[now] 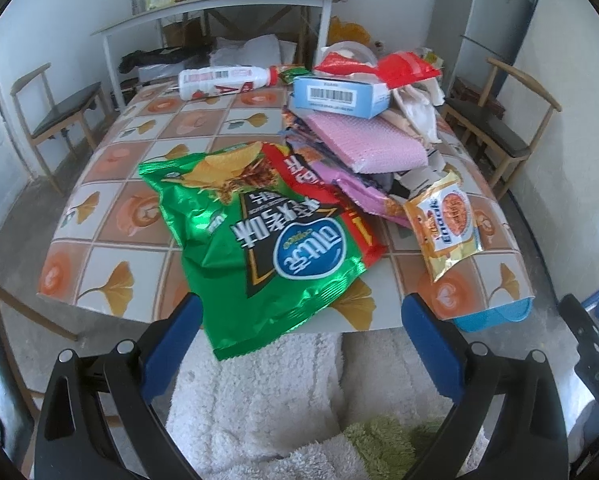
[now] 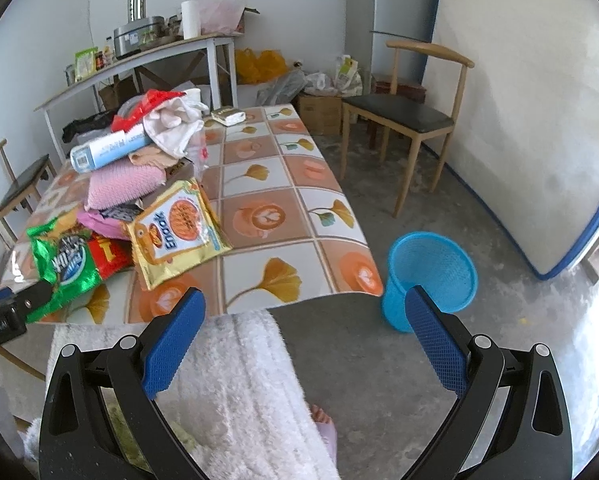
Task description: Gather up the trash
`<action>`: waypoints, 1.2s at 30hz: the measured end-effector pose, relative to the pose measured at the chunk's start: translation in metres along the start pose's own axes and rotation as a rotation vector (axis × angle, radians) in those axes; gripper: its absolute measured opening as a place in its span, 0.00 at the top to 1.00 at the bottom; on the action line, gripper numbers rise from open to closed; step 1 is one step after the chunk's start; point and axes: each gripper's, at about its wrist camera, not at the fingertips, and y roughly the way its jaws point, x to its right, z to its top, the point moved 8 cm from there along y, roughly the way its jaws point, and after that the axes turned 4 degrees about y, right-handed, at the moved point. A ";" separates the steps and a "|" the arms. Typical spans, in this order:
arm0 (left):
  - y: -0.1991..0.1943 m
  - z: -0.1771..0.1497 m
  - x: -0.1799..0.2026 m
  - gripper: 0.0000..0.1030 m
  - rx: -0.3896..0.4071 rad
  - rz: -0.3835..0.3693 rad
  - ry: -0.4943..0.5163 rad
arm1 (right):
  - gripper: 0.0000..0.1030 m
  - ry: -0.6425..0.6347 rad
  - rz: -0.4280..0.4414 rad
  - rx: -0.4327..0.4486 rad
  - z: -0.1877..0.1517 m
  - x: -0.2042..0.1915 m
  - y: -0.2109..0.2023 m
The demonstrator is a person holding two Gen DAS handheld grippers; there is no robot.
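Observation:
A green chip bag lies at the table's near edge and overhangs it; it also shows in the right wrist view. Beside it lie a red wrapper, a yellow snack packet, a pink padded pack, a blue box and a white bottle. My left gripper is open, its jaws on either side of the green bag's lower end, not touching it. My right gripper is open and empty, off the table's near right corner. A blue trash basket stands on the floor there.
The tiled table carries a pile of cloths and wrappers at its left. Wooden chairs stand on both sides. A white shelf table stands at the back wall. White fluffy clothing is below the grippers.

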 end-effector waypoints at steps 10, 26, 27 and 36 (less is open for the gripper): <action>-0.010 0.010 0.021 0.06 0.134 -0.182 0.068 | 0.08 0.088 0.252 -0.066 0.018 -0.029 0.032; 0.004 0.014 0.053 0.12 0.116 -0.318 0.146 | 0.32 0.071 0.553 -0.281 0.040 -0.060 0.115; 0.005 0.014 0.054 0.13 0.113 -0.321 0.151 | 0.34 0.055 0.568 -0.292 0.041 -0.063 0.122; 0.009 0.039 0.055 0.26 0.131 -0.296 0.186 | 0.74 0.001 0.677 -0.405 0.036 -0.069 0.145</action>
